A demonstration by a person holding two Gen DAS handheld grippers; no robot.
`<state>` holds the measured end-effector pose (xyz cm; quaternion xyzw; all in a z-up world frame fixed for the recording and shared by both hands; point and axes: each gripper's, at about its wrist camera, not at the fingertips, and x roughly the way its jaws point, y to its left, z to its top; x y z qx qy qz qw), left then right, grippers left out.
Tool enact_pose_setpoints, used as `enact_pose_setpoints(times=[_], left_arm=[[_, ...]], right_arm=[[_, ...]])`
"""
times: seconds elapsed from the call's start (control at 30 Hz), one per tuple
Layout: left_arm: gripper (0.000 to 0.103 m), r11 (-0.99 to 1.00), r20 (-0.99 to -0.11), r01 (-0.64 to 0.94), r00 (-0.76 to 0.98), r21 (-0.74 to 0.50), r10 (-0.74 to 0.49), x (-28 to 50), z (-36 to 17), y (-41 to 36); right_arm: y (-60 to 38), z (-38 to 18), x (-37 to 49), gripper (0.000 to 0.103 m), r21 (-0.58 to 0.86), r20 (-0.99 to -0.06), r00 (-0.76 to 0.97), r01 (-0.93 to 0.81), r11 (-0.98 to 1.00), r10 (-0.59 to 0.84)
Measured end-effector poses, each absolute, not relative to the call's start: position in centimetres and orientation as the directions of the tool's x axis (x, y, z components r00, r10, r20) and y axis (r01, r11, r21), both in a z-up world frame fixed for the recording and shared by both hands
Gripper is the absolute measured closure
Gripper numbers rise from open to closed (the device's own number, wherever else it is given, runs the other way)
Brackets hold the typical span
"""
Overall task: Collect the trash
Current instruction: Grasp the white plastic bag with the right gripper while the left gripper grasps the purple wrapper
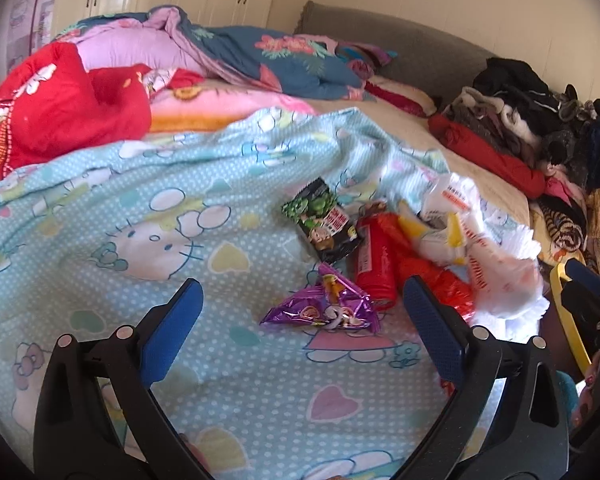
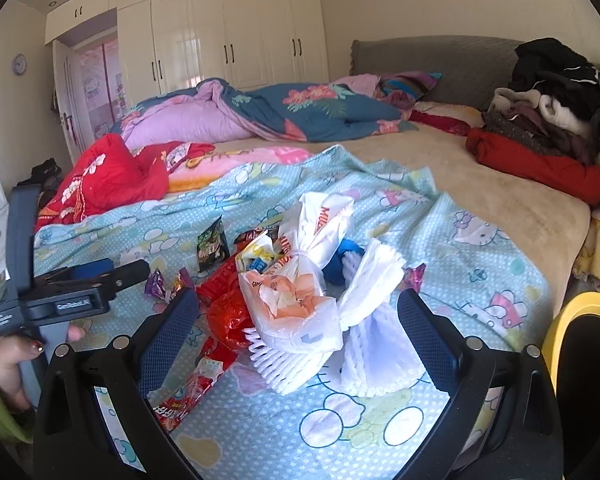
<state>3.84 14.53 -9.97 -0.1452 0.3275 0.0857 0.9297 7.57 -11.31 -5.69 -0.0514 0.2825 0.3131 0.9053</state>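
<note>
Trash lies on a light blue Hello Kitty sheet [image 1: 140, 208]. In the left wrist view my left gripper [image 1: 302, 320] is open and empty, with a purple foil wrapper [image 1: 324, 308] between its fingers. Beyond lie a black-green snack packet [image 1: 324, 220], a red wrapper [image 1: 374, 260] and a white plastic bag [image 1: 480, 240]. In the right wrist view my right gripper [image 2: 298, 328] is open and empty around a white plastic bag [image 2: 296, 308] and white folded paper [image 2: 376, 280]. Red wrappers [image 2: 224, 308] lie left of it. The left gripper [image 2: 100, 276] shows at the left.
A yellow-rimmed bin [image 2: 580, 320] stands at the bed's right edge. Piled clothes [image 2: 548, 92] fill the bed's far right. Red, pink and blue quilts [image 2: 236, 116] lie at the back. A grey headboard [image 2: 440, 60] and white wardrobes [image 2: 228, 28] stand behind.
</note>
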Motion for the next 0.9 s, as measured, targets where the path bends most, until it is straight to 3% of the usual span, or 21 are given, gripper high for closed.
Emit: enact_pose_setpoints(times=[0.23,0.47,0.6,0.63,0.8,0.9], left_arm=[[0.021,0.925,-0.667,-0.24,0.745,-0.295,-0.019,5.9,-12.0,15.3],[0.033,0.881,-0.686,-0.274,0.723,-0.385,-0.075,6.5,-13.6,16.4],[0.05,0.864,-0.687,-0.296,0.723,-0.408,-0.077,6.4,-14.0,17.0],[0.058,0.862,-0.687,-0.299,0.723,-0.409,-0.075,6.3,-14.0,17.0],[0.072,0.869,-0.682,-0.283,0.727,-0.406,-0.082,6.1,-13.5,16.6],[0.074,0.875,-0.667,-0.269,0.741,-0.402,-0.079,5.7,-12.6,16.3]], right_arm=[[-9.6,-6.8,8.9,0.009,0.107,-0.575,0.605,-0.612,0.784,0.551],[-8.3,-8.9,10.8,0.04,0.116,-0.66,0.543,-0.609,0.785,0.519],[-8.3,-9.5,11.1,0.054,0.13,-0.671,0.527,-0.61,0.782,0.522],[-8.4,-9.4,10.9,0.058,0.125,-0.664,0.53,-0.616,0.778,0.527],[-8.6,-8.3,9.9,0.06,0.121,-0.624,0.545,-0.64,0.758,0.56],[-8.9,-7.6,9.5,0.06,0.13,-0.602,0.549,-0.649,0.75,0.58]])
